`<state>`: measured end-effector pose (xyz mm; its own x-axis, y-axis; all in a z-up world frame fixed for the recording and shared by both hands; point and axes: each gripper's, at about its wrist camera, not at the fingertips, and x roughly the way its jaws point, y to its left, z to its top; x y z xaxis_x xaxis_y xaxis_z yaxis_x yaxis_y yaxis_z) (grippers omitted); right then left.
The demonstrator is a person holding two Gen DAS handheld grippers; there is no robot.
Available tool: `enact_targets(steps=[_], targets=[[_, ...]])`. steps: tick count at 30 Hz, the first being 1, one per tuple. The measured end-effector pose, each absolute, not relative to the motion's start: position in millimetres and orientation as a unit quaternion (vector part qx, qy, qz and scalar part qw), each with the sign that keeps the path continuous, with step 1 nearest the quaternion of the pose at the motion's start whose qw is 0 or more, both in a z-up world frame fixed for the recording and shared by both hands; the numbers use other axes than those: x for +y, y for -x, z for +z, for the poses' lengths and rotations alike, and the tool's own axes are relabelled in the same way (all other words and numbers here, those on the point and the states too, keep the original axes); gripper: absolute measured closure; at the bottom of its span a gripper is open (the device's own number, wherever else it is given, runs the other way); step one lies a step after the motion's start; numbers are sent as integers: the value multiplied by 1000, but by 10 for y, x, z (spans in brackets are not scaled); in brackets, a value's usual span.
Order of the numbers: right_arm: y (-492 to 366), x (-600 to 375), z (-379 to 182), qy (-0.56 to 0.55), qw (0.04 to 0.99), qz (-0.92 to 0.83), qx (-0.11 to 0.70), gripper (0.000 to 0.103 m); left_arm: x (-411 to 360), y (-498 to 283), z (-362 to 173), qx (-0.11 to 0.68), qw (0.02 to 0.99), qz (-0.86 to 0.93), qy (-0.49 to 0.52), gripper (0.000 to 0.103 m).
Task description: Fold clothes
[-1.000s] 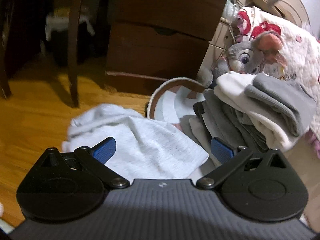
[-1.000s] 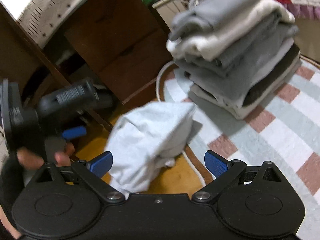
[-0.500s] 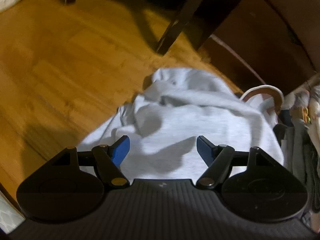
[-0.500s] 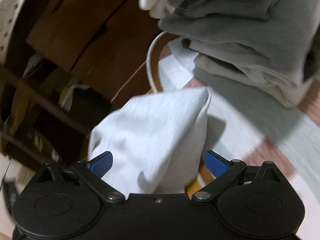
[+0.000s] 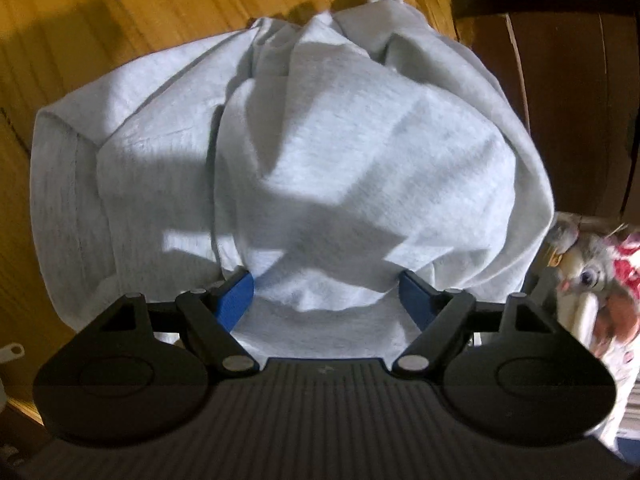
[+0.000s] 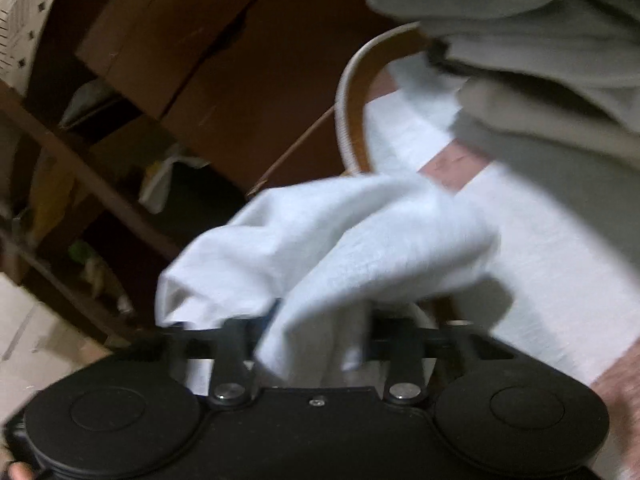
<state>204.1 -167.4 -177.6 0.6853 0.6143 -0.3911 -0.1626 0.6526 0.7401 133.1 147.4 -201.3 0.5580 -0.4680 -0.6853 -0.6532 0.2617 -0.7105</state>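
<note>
Grey garment (image 5: 320,152) lies crumpled on the wooden floor (image 5: 120,4), its far end beside the round rug (image 6: 540,248) that bears stacked clothes (image 6: 540,60). Left gripper (image 5: 326,296) points down at it, blue pads spread wide over the cloth. Right gripper (image 6: 316,320) is tilted, its fingers pinched narrow on a bunched fold.
</note>
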Motion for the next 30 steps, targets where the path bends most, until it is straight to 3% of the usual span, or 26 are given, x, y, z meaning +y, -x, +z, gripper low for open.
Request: enact_targets(steps=[2,4,6,8,10,14,16,22,30], targets=[[-2030,-1673,-1704,-361,836,255,327,79,1450,-1319,-1999,464,642,59,608,31],[-1965,-1684,-1597,-371,827,270,324,80,1411,-1315,-1940,459,649,37,605,46],[-1874,-1697,-1481,-379,822,281,319,83,1354,-1324,-1822,451,670,11,590,70],[-1783,-1711,-1365,-388,816,291,315,84,1279,-1352,-1664,442,699,-21,562,83],[-1668,-1725,-1214,-384,818,294,313,85,1079,-1403,-1341,437,775,-42,455,92],[-1270,-1888,-889,-374,836,276,291,87,514,-1359,-839,402,864,-107,284,98],[-1045,-2004,-748,-375,846,262,275,87,303,-1318,-812,402,855,-186,269,103],[-125,-2507,-303,-399,876,178,206,89,-326,-1018,-649,396,789,-391,260,103],[1062,-3141,60,-421,895,47,140,91,-1344,-352,-367,348,759,-524,167,103]])
